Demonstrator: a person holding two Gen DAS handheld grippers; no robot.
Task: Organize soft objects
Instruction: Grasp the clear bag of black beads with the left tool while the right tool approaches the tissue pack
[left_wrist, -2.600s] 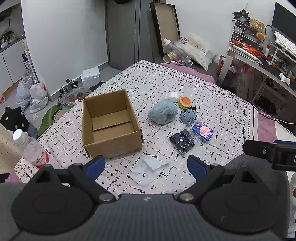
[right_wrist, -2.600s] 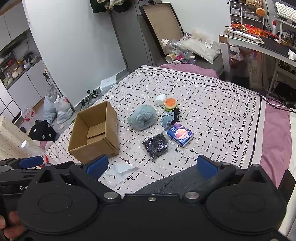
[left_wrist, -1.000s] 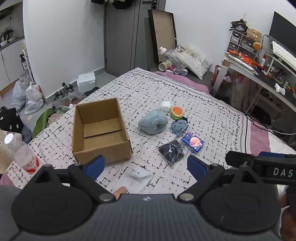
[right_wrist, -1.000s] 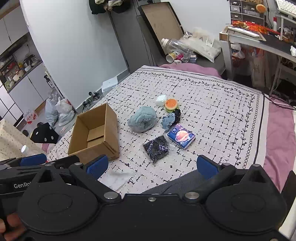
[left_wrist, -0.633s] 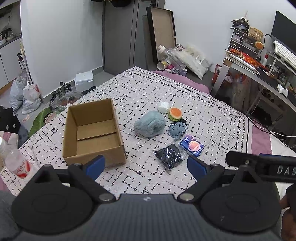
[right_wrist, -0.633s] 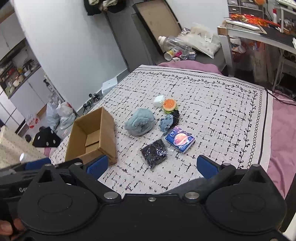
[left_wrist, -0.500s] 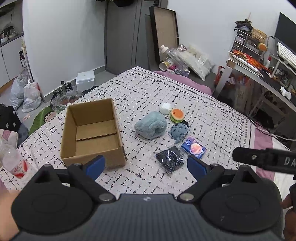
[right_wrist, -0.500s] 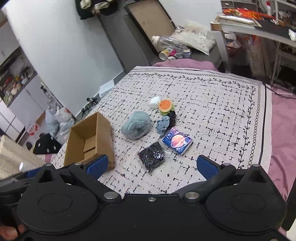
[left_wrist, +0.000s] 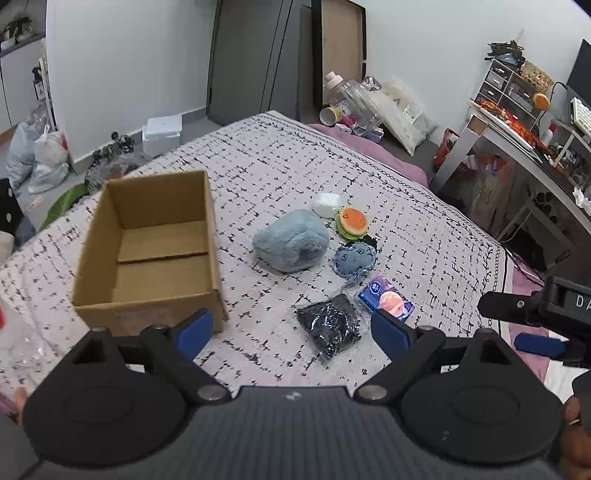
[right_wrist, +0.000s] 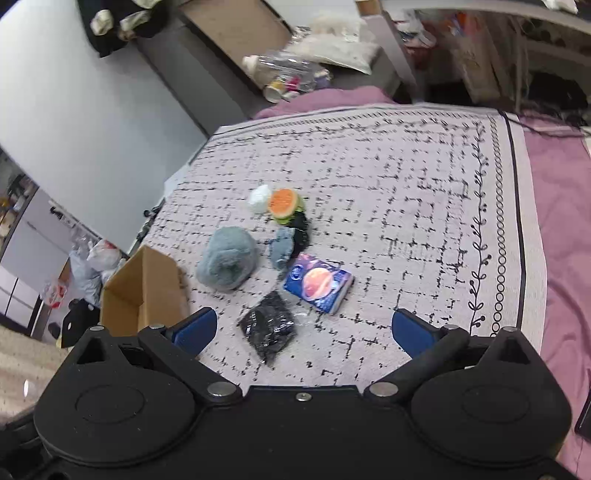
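An open, empty cardboard box (left_wrist: 155, 251) (right_wrist: 142, 291) stands on the patterned bedspread (left_wrist: 424, 236). To its right lie a fluffy blue plush (left_wrist: 291, 245) (right_wrist: 227, 262), a small white soft thing (left_wrist: 327, 204), an orange burger toy (left_wrist: 352, 220) (right_wrist: 283, 204), a small blue-grey plush (left_wrist: 354, 258) (right_wrist: 282, 246), a black bagged item (left_wrist: 328, 326) (right_wrist: 269, 326) and a blue planet-print pack (left_wrist: 388, 301) (right_wrist: 318, 282). My left gripper (left_wrist: 291, 330) is open and empty above the bed's near edge. My right gripper (right_wrist: 303, 326) is open and empty, just before the black bag.
A clear plastic bottle (left_wrist: 11, 332) is at the near left edge. A desk (left_wrist: 517, 147) with clutter stands to the right of the bed. Bags and a white box (left_wrist: 162, 129) lie on the floor at the left. My right gripper shows in the left wrist view (left_wrist: 535, 325).
Both grippers have moved forward toward the soft objects. The right view has tilted down and swung right. The white tissue near the box is out of view now.
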